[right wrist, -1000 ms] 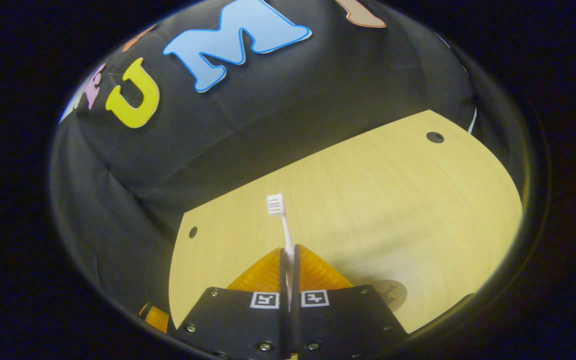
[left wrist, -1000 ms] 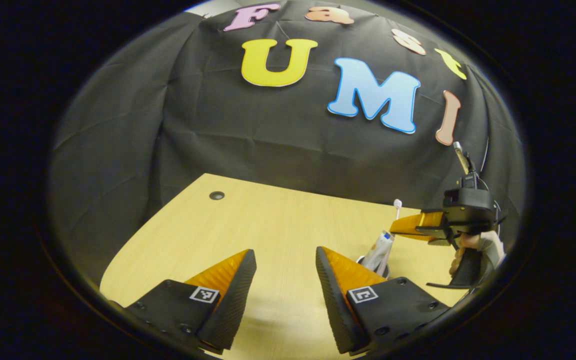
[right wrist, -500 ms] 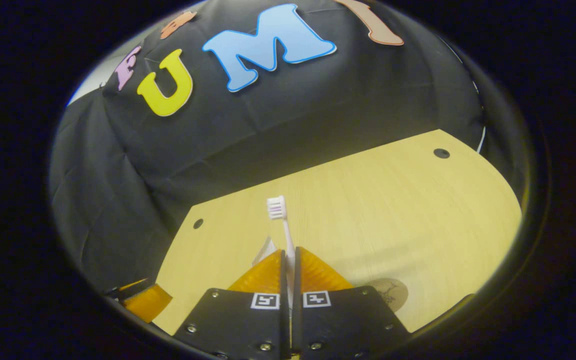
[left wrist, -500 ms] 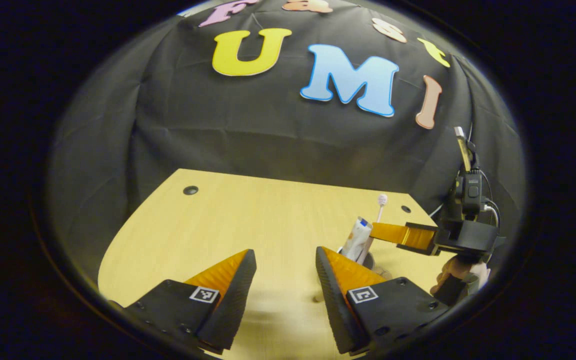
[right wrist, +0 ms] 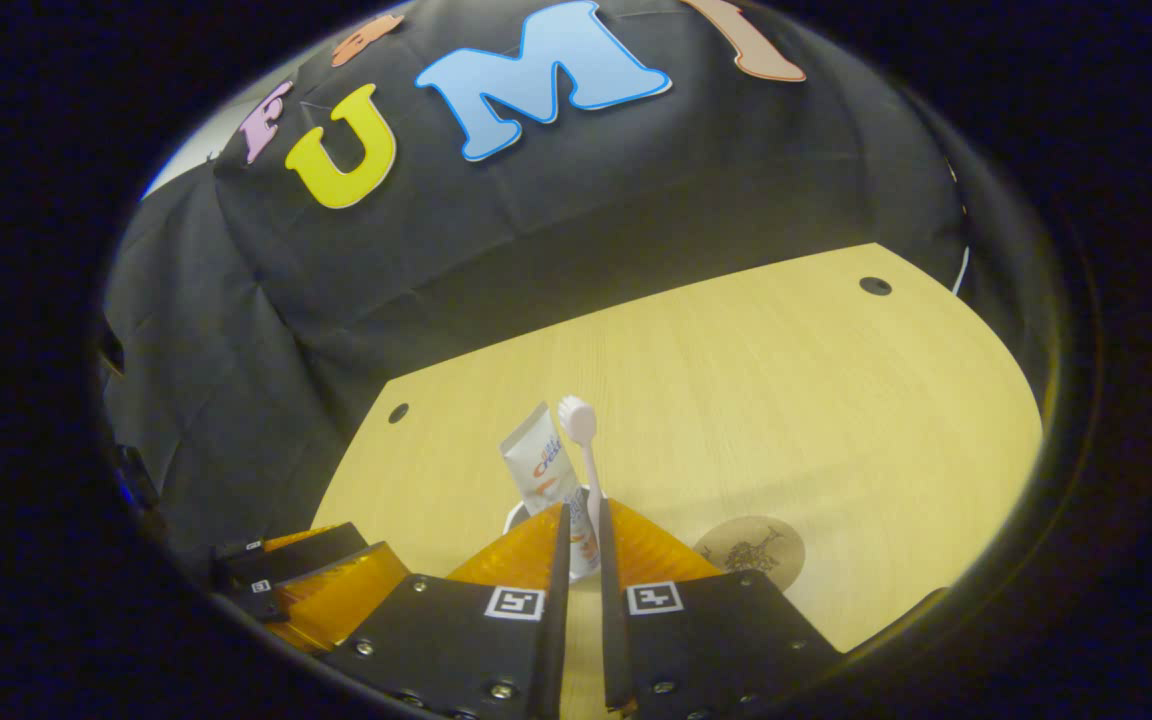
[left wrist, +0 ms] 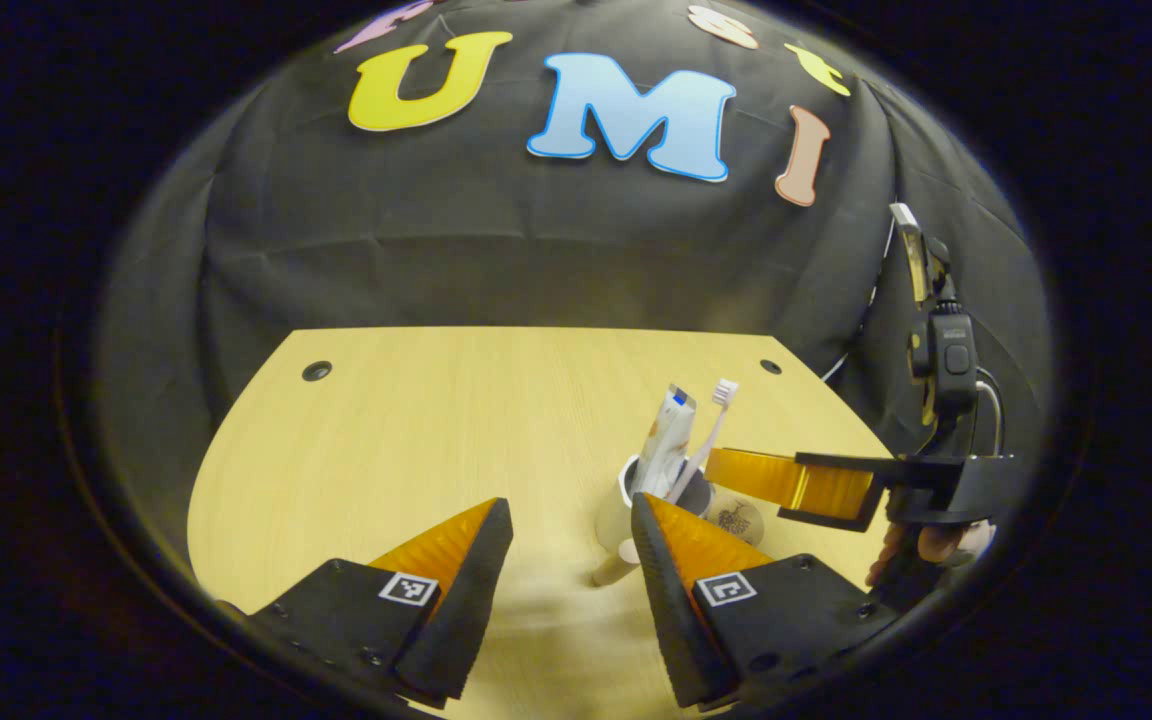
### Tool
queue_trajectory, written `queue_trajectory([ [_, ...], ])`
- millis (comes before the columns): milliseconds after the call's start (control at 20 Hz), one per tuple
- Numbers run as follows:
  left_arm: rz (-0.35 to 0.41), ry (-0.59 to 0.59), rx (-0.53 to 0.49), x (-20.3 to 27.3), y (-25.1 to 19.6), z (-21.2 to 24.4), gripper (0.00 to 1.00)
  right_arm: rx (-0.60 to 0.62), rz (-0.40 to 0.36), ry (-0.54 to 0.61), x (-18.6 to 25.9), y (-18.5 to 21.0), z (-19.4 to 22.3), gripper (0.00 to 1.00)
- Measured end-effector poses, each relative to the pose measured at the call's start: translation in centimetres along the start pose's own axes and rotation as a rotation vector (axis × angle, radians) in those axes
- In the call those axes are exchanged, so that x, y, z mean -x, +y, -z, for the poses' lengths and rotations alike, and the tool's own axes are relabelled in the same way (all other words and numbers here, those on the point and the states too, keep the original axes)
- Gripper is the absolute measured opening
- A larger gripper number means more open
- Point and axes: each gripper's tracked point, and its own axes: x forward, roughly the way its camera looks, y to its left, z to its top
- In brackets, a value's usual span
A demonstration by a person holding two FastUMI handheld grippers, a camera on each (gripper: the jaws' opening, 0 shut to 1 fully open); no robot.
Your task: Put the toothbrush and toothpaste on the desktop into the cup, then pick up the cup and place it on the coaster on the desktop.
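The toothbrush (right wrist: 586,465) now stands in the white cup (left wrist: 624,505) beside the toothpaste (right wrist: 544,465), lowered there over the last second. The right gripper (right wrist: 578,525) has begun to part, a thin gap around the handle. The left gripper (left wrist: 568,550) waits released just near the cup. The coaster (right wrist: 749,548) lies right of the cup, with open counter (right wrist: 786,400) beyond.

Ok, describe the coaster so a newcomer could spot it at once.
Start at the light wooden desktop in front of the black cloth. Near its front edge a white cup holds the toothpaste and toothbrush. The coaster lies flat just beside it: a round brown disc with a dark printed pattern, nothing on it.
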Motion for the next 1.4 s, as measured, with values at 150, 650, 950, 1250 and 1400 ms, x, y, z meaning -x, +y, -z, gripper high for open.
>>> queue_trajectory([
  [150,0.056,0.041,-0.028,-0.4,-1.3,0.4,0.76,-0.009,-0.013,-0.01,1.6,-0.3,-0.6,0.16],
  [650,0.206,0.346,-0.295,-3.5,-3.2,4.8,0.73,-0.077,0.029,-0.027,6.2,-5.6,-1.4,0.22],
  [950,0.215,0.501,-0.357,-6.4,-3.8,8.1,0.73,-0.136,0.104,-0.028,8.8,-10.6,-0.1,0.16],
  [1250,0.212,0.648,-0.465,-7.0,-3.3,10.2,0.8,-0.214,0.19,-0.026,10.9,-15.4,1.3,0.16],
  [1400,0.212,0.684,-0.484,-7.1,-3.1,10.3,0.8,-0.243,0.223,-0.018,11.6,-17.0,2.1,0.16],
])
